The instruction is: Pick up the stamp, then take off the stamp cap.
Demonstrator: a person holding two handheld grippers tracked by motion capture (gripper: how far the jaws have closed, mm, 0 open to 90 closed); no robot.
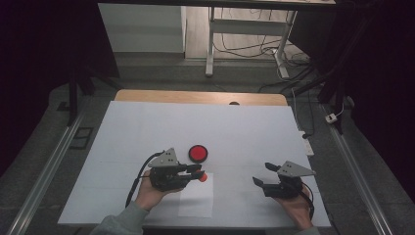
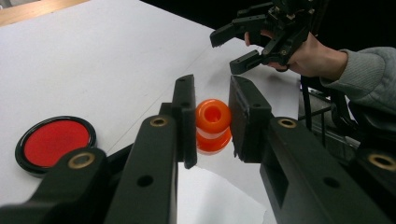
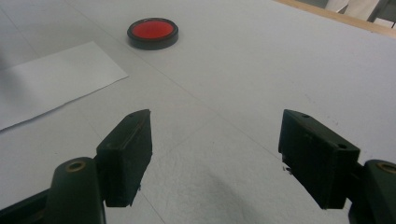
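Left gripper (image 2: 212, 122) clamped on orange spool (image 2: 213, 125), axis along jaws; red disc (image 2: 55, 143) just left; right gripper (image 3: 215, 158) spread, empty.

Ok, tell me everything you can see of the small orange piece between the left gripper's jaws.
The small orange plastic-looking piece is glossy and round, with a bulging upper ring, a hollow opening at the end facing the camera, a paler band around its middle and a wider orange flange below. It sits between the two black jaws of the left gripper, which are shut on it from both sides. In the high view it pokes out at the jaw tips, just above the white sheet of paper. Whether it rests on anything cannot be told.
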